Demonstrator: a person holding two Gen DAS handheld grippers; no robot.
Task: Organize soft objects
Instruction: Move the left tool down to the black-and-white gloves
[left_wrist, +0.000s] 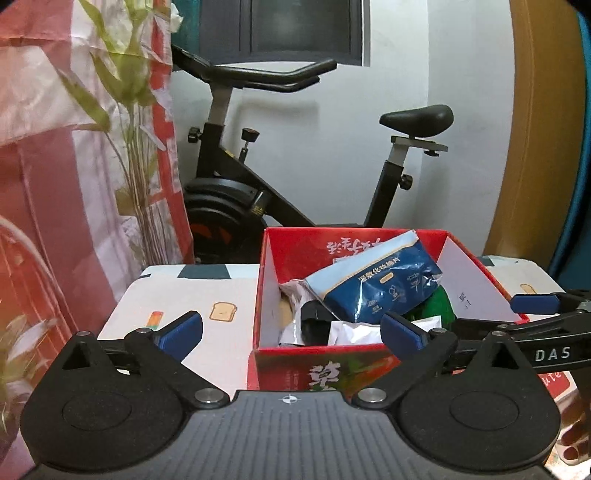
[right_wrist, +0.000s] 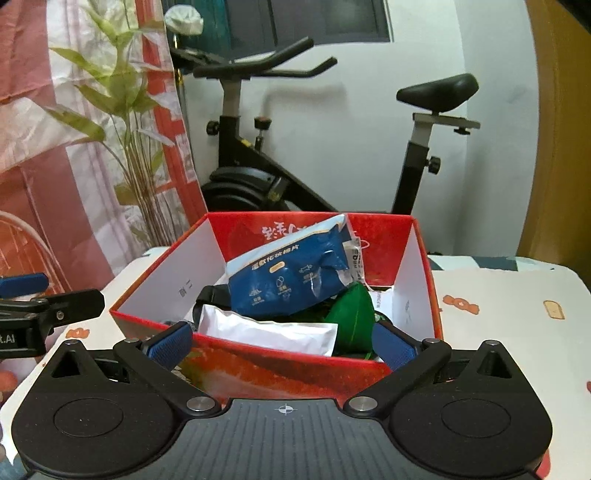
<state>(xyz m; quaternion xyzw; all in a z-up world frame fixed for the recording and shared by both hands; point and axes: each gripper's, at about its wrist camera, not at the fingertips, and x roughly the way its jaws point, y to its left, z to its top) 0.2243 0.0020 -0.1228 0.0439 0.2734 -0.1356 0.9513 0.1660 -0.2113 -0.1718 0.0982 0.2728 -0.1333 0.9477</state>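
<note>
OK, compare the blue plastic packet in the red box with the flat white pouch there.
The blue plastic packet is printed, bulky and propped tilted on top; the flat white pouch is plain, thin and lies low against the front wall. Both are soft packs inside the red cardboard box.

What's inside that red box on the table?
The red box holds a blue packet on top, a white pouch, something green and something black. Whatever lies beneath them is covered.
</note>
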